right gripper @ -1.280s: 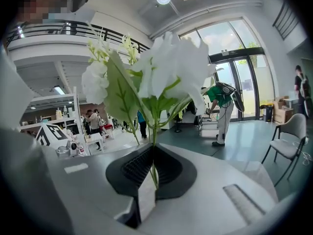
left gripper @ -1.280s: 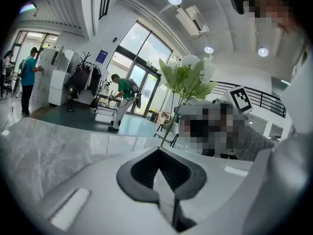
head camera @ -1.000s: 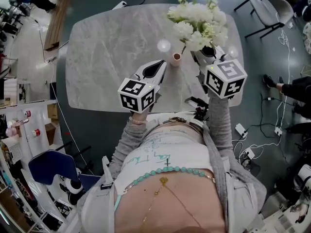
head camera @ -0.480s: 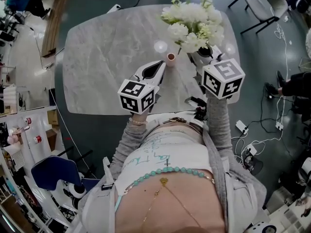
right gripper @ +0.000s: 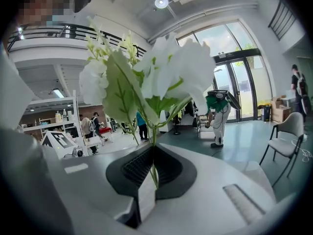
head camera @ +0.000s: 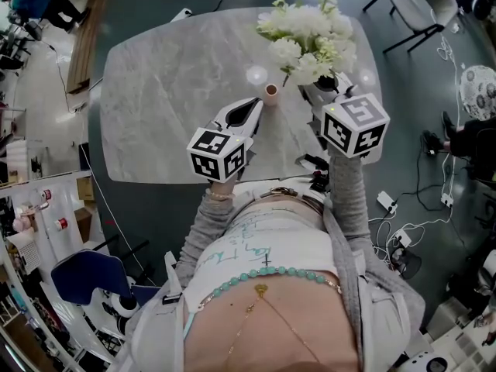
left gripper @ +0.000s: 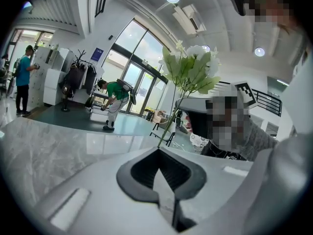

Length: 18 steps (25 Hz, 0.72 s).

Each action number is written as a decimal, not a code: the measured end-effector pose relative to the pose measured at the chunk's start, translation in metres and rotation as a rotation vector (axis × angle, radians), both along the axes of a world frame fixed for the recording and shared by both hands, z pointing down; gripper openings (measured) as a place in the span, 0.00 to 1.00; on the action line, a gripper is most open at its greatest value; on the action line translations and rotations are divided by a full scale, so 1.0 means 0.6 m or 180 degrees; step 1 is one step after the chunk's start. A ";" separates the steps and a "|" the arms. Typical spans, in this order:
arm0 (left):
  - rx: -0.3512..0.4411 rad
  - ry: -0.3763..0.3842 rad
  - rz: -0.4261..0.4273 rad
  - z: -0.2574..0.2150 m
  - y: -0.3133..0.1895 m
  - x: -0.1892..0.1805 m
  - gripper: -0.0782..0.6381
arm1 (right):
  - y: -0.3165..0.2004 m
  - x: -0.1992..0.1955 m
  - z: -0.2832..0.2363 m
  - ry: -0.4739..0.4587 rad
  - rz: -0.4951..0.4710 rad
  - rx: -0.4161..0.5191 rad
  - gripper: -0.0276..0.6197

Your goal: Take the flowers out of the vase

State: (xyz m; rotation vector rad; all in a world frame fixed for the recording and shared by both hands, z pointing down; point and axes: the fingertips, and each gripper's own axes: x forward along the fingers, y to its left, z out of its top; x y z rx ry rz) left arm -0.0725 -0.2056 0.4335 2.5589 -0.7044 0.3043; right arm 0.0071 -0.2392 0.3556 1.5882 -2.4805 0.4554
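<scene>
A bunch of white flowers [head camera: 310,39] with green leaves hangs over the far right of the marble table [head camera: 167,84]. My right gripper [head camera: 328,90] is shut on its thin green stem [right gripper: 154,173], and the blooms [right gripper: 166,70] fill the right gripper view. A small pink vase [head camera: 270,92] stands upright on the table, just beyond the tip of my left gripper [head camera: 256,108]. That gripper is shut with nothing between its pads. One stem [left gripper: 171,119] rises from behind the left jaws, which hide the vase. I cannot tell if a stem end is still in the vase.
A grey chair [head camera: 422,12] stands off the table's far right corner. Cables and plugs [head camera: 415,208] lie on the floor to the right. A blue seat [head camera: 81,270] is at the lower left. People [left gripper: 113,102] stand far off in the hall.
The head view has shifted slightly, so the table sits a little further left in it. Both grippers, the flowers and the vase keep their places.
</scene>
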 end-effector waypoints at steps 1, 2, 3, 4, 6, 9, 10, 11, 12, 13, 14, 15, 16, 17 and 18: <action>-0.0004 -0.0003 0.0000 0.001 0.000 -0.001 0.11 | 0.000 0.000 0.001 -0.0003 0.0002 0.0000 0.09; -0.0009 -0.0005 0.0001 0.002 0.000 -0.001 0.11 | -0.001 -0.001 0.001 -0.0003 0.0003 -0.0003 0.09; -0.0012 -0.0004 0.0003 0.002 0.000 -0.001 0.11 | -0.001 -0.001 0.002 -0.0003 0.0005 -0.0008 0.09; -0.0012 -0.0004 0.0005 0.001 0.000 -0.001 0.11 | -0.001 -0.001 0.003 -0.0004 0.0007 -0.0013 0.09; -0.0005 -0.0001 0.0012 -0.002 0.000 0.001 0.11 | 0.000 -0.001 0.003 -0.0010 0.0009 -0.0021 0.09; 0.0003 0.0001 0.0020 -0.006 0.000 0.004 0.11 | 0.001 -0.001 0.002 -0.0011 0.0003 -0.0030 0.09; 0.0000 0.0001 0.0021 -0.006 0.000 0.005 0.11 | 0.001 -0.001 0.001 -0.0010 0.0001 -0.0035 0.09; -0.0001 0.0001 0.0022 -0.007 0.000 0.005 0.11 | 0.002 -0.001 0.001 -0.0008 -0.0001 -0.0037 0.09; 0.0001 0.0000 0.0022 -0.007 0.000 0.005 0.11 | 0.002 -0.001 0.001 -0.0006 -0.0003 -0.0037 0.09; 0.0004 -0.0002 0.0021 -0.007 -0.001 0.006 0.11 | 0.001 -0.001 0.000 -0.0005 -0.0004 -0.0036 0.09; 0.0004 -0.0003 0.0020 -0.007 -0.001 0.006 0.11 | 0.001 -0.001 0.001 -0.0006 -0.0007 -0.0035 0.09; 0.0003 -0.0001 0.0019 -0.007 -0.001 0.006 0.11 | 0.002 -0.002 0.001 -0.0009 -0.0010 -0.0038 0.09; 0.0001 0.0005 0.0020 -0.008 -0.001 0.006 0.11 | 0.002 -0.003 0.002 -0.0011 -0.0013 -0.0042 0.09; 0.0000 0.0013 0.0022 -0.010 -0.001 0.006 0.11 | 0.001 -0.003 0.002 -0.0011 -0.0016 -0.0046 0.09; -0.0001 0.0022 0.0026 -0.012 -0.002 0.006 0.11 | 0.001 -0.004 0.002 -0.0012 -0.0018 -0.0049 0.09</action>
